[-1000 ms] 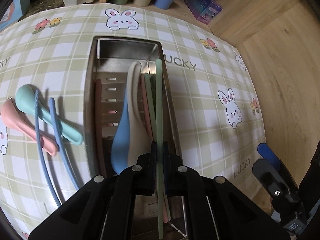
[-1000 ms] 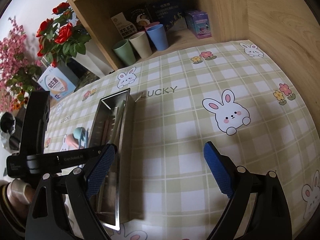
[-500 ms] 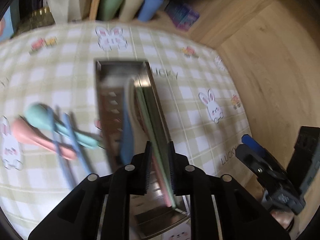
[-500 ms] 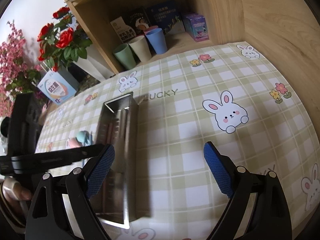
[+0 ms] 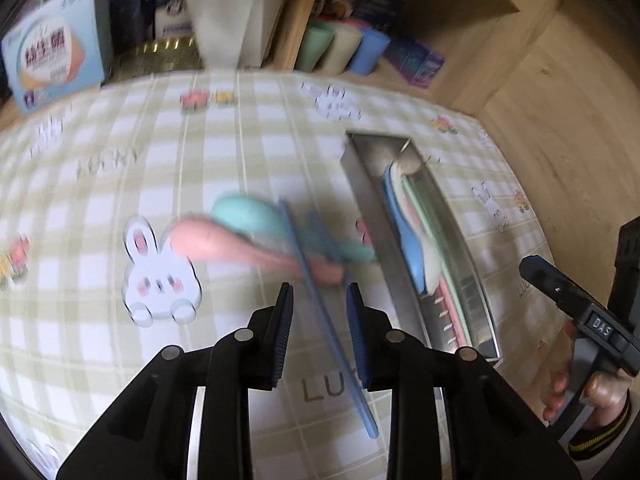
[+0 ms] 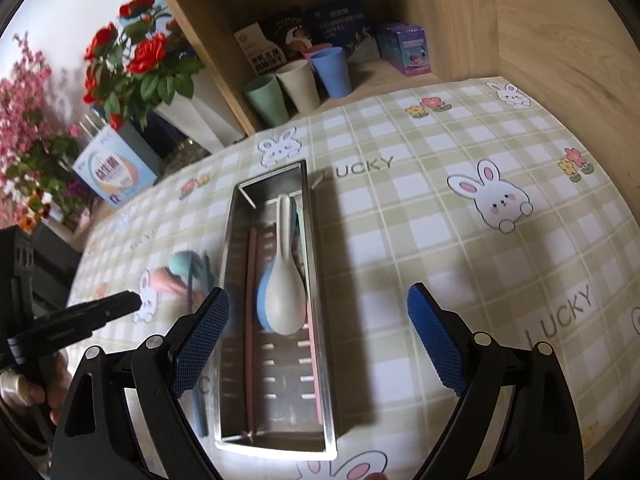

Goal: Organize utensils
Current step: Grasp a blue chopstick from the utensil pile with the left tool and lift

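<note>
A steel utensil tray [image 6: 320, 264] [image 5: 456, 236] lies on the checked tablecloth. It holds a cream spoon [image 6: 282, 284] over a blue spoon [image 5: 408, 240], plus pink and green chopsticks. Left of the tray lie a teal spoon [image 5: 248, 214], a pink spoon [image 5: 208, 240] and blue chopsticks [image 5: 324, 312]. My left gripper [image 5: 318, 312] is open just above the blue chopsticks, which pass between its fingers. My right gripper [image 6: 318, 332] is wide open and empty above the tray's near half.
Three cups [image 6: 298, 86] stand in a wooden shelf at the back, with boxes behind them. A white vase with red flowers [image 6: 136, 60] and a blue box [image 6: 114, 168] stand at the back left. A wooden wall [image 5: 568, 120] bounds the right side.
My left gripper let go of the green chopstick in the tray, opened, and swung left over the blue chopsticks. My right gripper moved left over the tray.
</note>
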Available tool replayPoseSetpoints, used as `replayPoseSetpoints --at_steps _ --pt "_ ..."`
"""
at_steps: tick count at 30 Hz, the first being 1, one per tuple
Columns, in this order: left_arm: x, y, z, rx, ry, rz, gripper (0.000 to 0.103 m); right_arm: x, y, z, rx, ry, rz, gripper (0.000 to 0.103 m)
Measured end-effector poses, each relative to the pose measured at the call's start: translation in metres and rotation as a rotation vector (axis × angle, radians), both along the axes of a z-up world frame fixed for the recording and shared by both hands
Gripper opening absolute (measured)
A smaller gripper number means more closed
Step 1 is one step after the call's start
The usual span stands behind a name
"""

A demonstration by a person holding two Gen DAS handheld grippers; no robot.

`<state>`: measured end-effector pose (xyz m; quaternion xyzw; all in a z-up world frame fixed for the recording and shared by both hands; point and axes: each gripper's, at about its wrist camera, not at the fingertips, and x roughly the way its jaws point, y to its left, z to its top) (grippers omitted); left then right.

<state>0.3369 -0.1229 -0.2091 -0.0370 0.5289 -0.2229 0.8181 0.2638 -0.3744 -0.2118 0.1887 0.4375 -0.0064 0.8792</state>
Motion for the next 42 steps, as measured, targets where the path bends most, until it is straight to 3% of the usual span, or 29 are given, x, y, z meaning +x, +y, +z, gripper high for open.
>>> replayPoseSetpoints --at_steps 5,12,24,26,42 --pt "-0.01 -0.016 -0.029 0.0 0.049 -0.003 0.027 -0.01 -0.002 -0.009 -0.012 0.037 -0.029 0.087" --pt "-0.016 -0.027 -0.044 0.069 0.028 -0.008 0.027 -0.021 -0.012 -0.013 0.013 0.041 -0.06 0.087" --pt "-0.022 -0.033 -0.053 0.132 -0.021 0.016 0.022 -0.023 -0.01 -0.013 -0.008 0.033 -0.073 0.087" --pt "-0.026 -0.037 -0.054 0.133 -0.031 -0.003 0.015 -0.024 -0.01 -0.015 -0.006 0.038 -0.076 0.087" --pt "-0.037 -0.042 -0.055 0.157 -0.09 -0.007 0.014 -0.03 -0.008 -0.026 0.012 0.066 -0.075 0.087"
